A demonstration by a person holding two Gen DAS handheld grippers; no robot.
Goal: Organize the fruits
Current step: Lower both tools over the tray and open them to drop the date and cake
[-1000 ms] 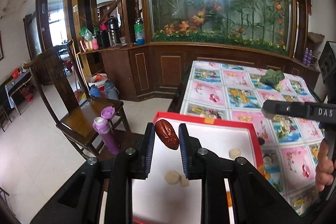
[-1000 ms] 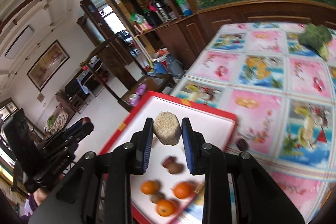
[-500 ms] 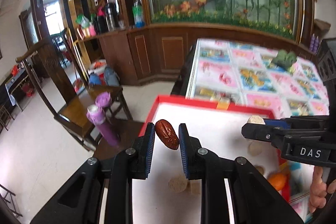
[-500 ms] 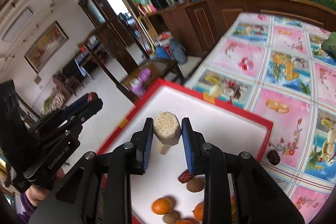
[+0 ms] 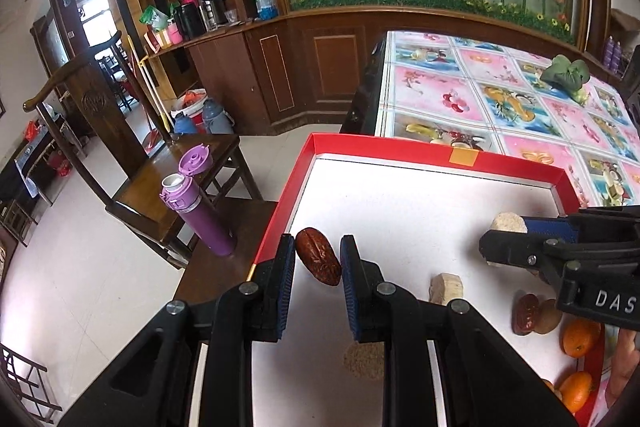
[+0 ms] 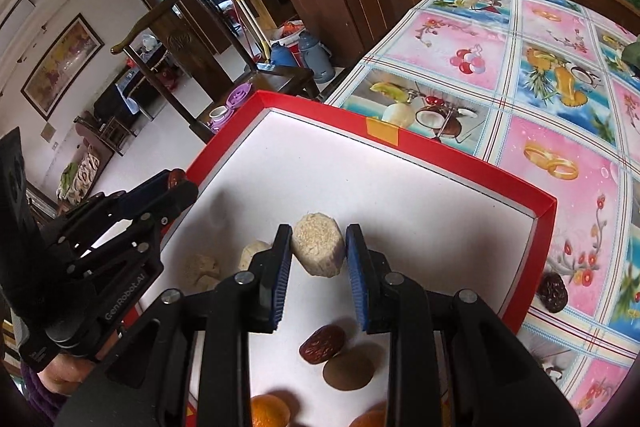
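My left gripper (image 5: 317, 255) is shut on a red date (image 5: 318, 261) above the left edge of the red-rimmed white tray (image 5: 400, 151). My right gripper (image 6: 318, 251) is shut on a beige cake piece (image 6: 318, 249) low over the tray's (image 6: 400, 137) middle; it also shows at the right of the left wrist view (image 5: 520, 251). Two more beige pieces (image 5: 446, 287) (image 5: 364, 361), another red date (image 6: 322, 343), a brown round fruit (image 6: 348, 369) and oranges (image 5: 580, 337) lie in the tray. The left gripper shows in the right wrist view (image 6: 176, 187).
A dark date (image 6: 552, 293) lies on the fruit-print tablecloth (image 6: 540, 59) right of the tray. A green vegetable (image 5: 566, 75) sits at the table's far side. A wooden chair (image 5: 168, 183) with a purple bottle (image 5: 196, 219) stands left of the table.
Both grippers have come down closer to the tray with their loads. The right gripper has moved further in over the tray, toward the other beige pieces.
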